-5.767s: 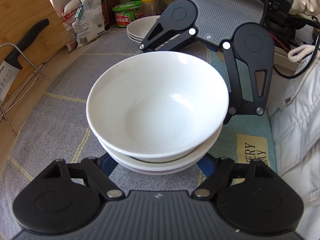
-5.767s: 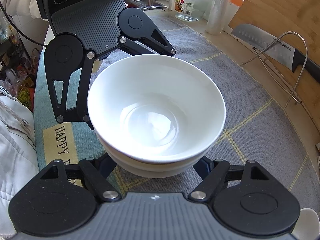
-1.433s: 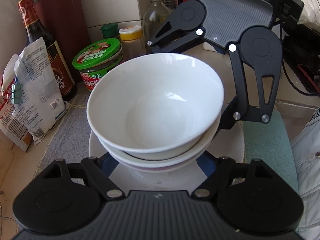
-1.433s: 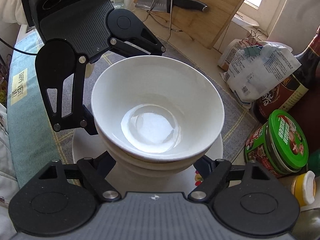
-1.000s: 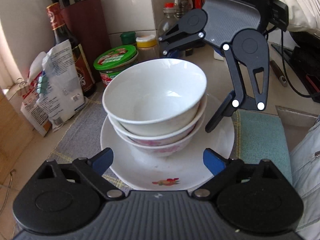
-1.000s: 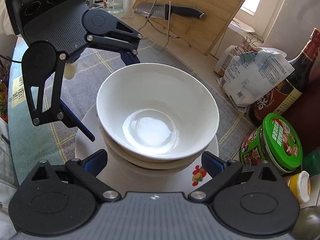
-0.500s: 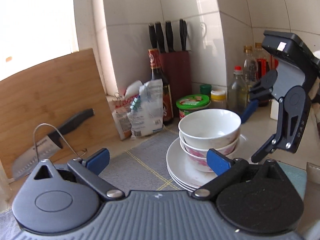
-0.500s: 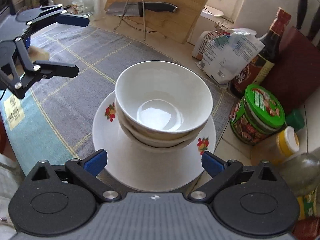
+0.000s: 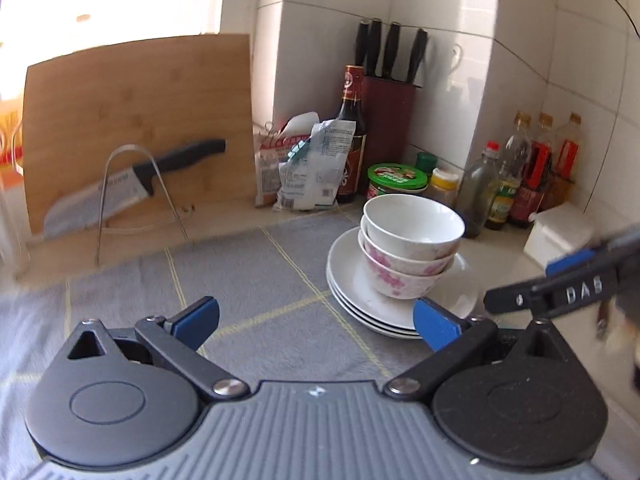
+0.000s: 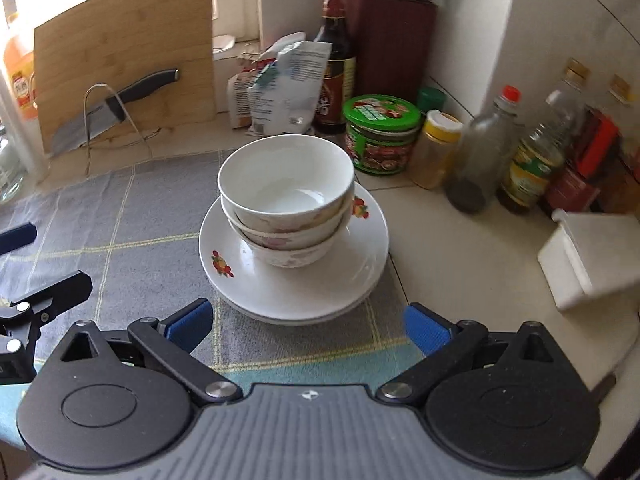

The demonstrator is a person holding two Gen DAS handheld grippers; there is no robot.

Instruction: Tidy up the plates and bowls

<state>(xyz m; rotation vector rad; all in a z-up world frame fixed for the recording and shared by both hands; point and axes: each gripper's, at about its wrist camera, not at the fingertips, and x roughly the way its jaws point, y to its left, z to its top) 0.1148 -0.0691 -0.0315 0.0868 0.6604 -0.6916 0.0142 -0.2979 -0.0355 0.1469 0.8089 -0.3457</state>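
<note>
The stacked bowls are seen centre frame, resting on the stacked plates. Left gripper and right gripper are both spread wide, nothing held.

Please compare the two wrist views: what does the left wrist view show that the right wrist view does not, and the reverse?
Only the left wrist view shows the four black knife handles whole above the dark red knife block.

Only the right wrist view shows the orange bottle beside the wooden cutting board.

Both show the stacked white bowls on the white plates, untouched.
</note>
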